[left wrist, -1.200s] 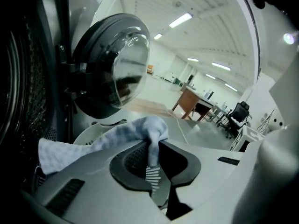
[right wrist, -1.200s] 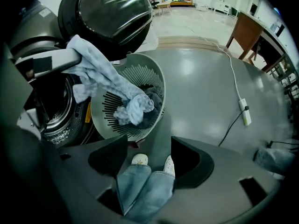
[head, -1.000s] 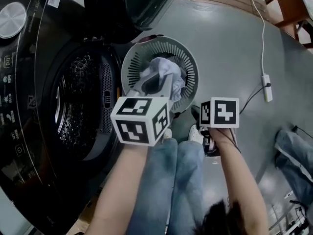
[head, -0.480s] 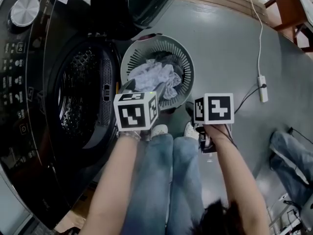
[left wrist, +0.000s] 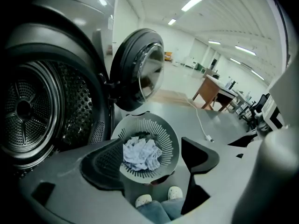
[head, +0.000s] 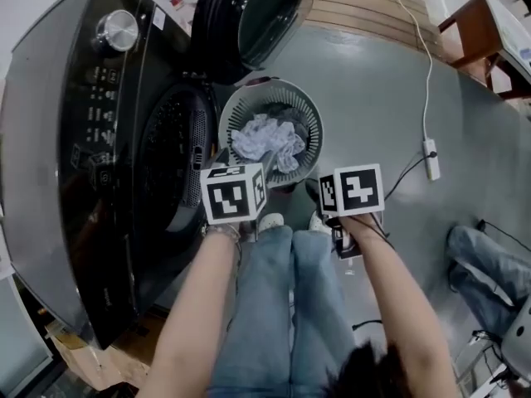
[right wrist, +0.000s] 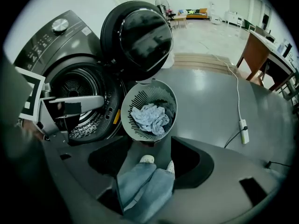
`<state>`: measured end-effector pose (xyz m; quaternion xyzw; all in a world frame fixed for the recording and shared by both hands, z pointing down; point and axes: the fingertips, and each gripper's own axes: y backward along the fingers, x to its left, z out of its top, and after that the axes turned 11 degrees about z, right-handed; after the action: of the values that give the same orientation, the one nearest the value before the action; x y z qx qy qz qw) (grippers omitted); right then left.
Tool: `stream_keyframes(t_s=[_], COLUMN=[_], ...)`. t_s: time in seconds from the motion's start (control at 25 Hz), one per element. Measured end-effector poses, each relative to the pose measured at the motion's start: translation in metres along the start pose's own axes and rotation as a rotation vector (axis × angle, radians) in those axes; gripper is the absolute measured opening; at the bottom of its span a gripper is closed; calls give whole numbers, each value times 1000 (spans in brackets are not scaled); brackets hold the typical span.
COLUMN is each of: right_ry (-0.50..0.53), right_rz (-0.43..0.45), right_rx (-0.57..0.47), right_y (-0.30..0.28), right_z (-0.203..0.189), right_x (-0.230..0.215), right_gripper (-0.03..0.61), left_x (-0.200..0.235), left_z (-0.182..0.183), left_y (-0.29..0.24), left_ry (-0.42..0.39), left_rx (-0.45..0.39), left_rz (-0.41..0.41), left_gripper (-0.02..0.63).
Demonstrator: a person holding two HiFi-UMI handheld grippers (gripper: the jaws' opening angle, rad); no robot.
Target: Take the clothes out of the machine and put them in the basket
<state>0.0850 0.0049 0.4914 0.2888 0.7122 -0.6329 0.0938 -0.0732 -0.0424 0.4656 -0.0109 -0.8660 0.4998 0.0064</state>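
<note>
The round grey slatted basket (head: pixel 309 114) stands on the floor by the dark machine's open drum (head: pixel 170 160). A light crumpled garment (head: pixel 265 139) lies in it on top of darker clothes. My left gripper (head: pixel 245 162) hangs just in front of the basket's near rim; its jaws are wide apart and closing, with nothing between them. The same basket (left wrist: pixel 168 139) and garment (left wrist: pixel 140 154) show between its pads. My right gripper (head: pixel 328 215) is open and empty above the person's shoes. From there I see the basket (right wrist: pixel 133 104), the drum (right wrist: pixel 77 111) and the left gripper (right wrist: pixel 70 101).
The machine's round door (head: pixel 257 15) stands swung open behind the basket. A power strip on a white cord (head: pixel 430 148) lies on the grey floor at right, with a wooden table (head: pixel 481 23) beyond. The person's jeans and white shoes (head: pixel 270 220) are below the grippers. Another person's leg (head: pixel 485 264) is at far right.
The left gripper let go of the light garment, which now lies in the basket, and drew back from it. Both grippers rose, and the head view pulled back.
</note>
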Motion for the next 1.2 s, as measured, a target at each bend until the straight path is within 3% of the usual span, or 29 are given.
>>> stream_keyframes(t_s=[0.28,0.44,0.84,1.2], right_ry=[-32,-55,113,213], right_rz=[86,102,91,105], right_rx=[1,-9,-3,0], right_y=[45,73,179,241], right_z=[-7,-4,-1,2], right_x=[33,49,105,157], right_gripper=[287,287,287,287], left_x=[-2,7,8,14], left_z=[16,23,43,66], left_y=[63,95,200,273], left_ry=[-32,-70,-10,-35], left_rx=[3,10,-31,-78], left_rz=[-9,42,35,3], left_gripper=[370,281,279,279])
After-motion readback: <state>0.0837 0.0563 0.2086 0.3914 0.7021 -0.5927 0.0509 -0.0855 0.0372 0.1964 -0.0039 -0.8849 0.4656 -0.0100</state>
